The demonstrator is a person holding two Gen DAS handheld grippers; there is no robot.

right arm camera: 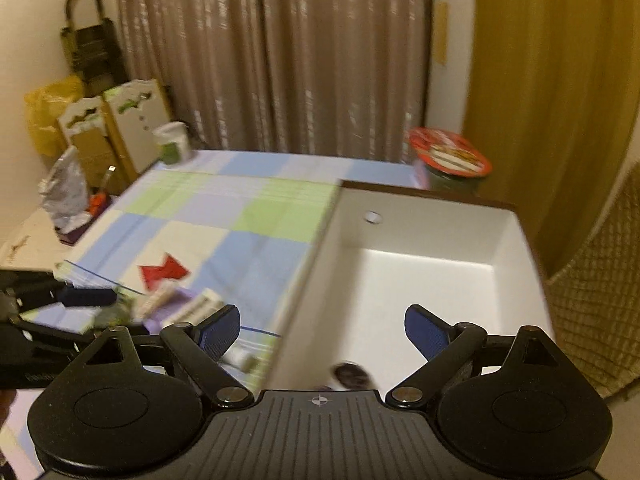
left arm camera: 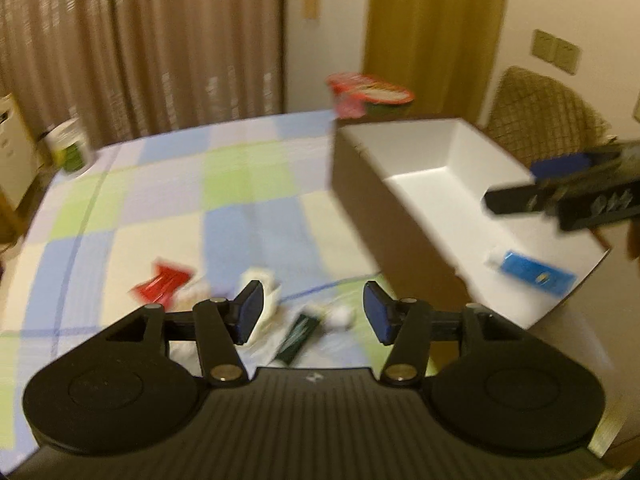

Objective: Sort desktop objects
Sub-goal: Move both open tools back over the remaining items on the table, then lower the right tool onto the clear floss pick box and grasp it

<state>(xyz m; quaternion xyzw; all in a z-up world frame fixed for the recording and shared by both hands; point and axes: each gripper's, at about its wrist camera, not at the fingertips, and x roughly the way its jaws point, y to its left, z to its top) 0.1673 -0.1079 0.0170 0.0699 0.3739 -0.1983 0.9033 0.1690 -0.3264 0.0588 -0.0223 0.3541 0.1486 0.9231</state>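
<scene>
White-lined brown open box [left arm camera: 436, 152] holds your blue flat packet [left arm camera: 532, 272]; both grippers, left [left arm camera: 314, 312] and right [right arm camera: 322, 332], stand spread, empty; table clutter [left arm camera: 256, 304] blurs beyond telling.

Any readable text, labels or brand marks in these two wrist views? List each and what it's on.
None can be read.
Red-lidded cup: print on the lid, blurred.
Blue packet in the white box: only a small yellowish mark, too small.
Red wrapper: no legible print.
Dark green tube: pale markings, blurred.
Left gripper body: faint lettering, too blurred.
</scene>
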